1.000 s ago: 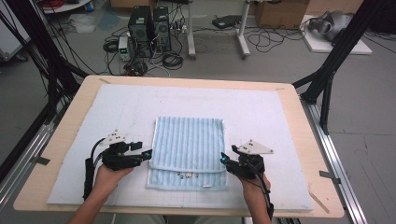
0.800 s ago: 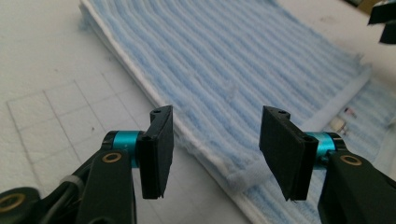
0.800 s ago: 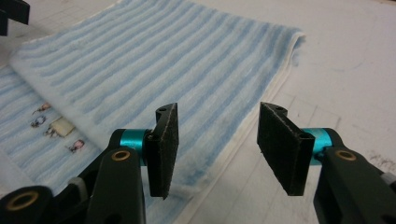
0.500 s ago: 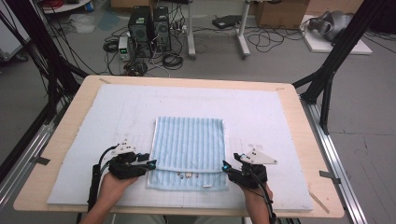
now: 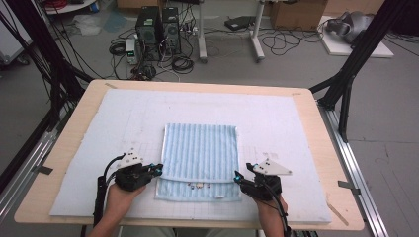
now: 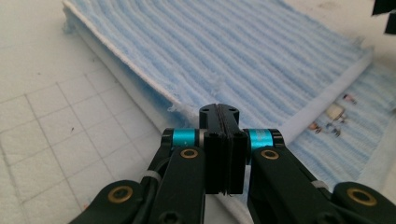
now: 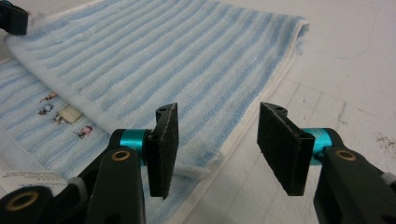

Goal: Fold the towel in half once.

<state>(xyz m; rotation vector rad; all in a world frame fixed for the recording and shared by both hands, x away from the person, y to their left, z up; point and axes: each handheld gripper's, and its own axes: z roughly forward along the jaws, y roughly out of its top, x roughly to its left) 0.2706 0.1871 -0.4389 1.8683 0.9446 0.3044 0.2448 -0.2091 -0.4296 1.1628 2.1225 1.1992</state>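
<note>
A light-blue striped towel lies folded on the white mat, its upper layer ending short of the near edge. Small embroidered figures show on the lower layer. My left gripper sits at the near-left corner of the upper layer. Its jaws have just been closing and now stand together over the white hem. My right gripper is open at the near-right corner. The hem lies between its pads without touching them.
A white gridded mat covers the wooden table. Black frame posts stand at the table's sides. Computers and cables lie on the floor beyond the far edge.
Both hands have slid slightly toward the near edge of the towel's upper layer. The left jaws have gone from wide apart to together; the right jaws stay apart.
</note>
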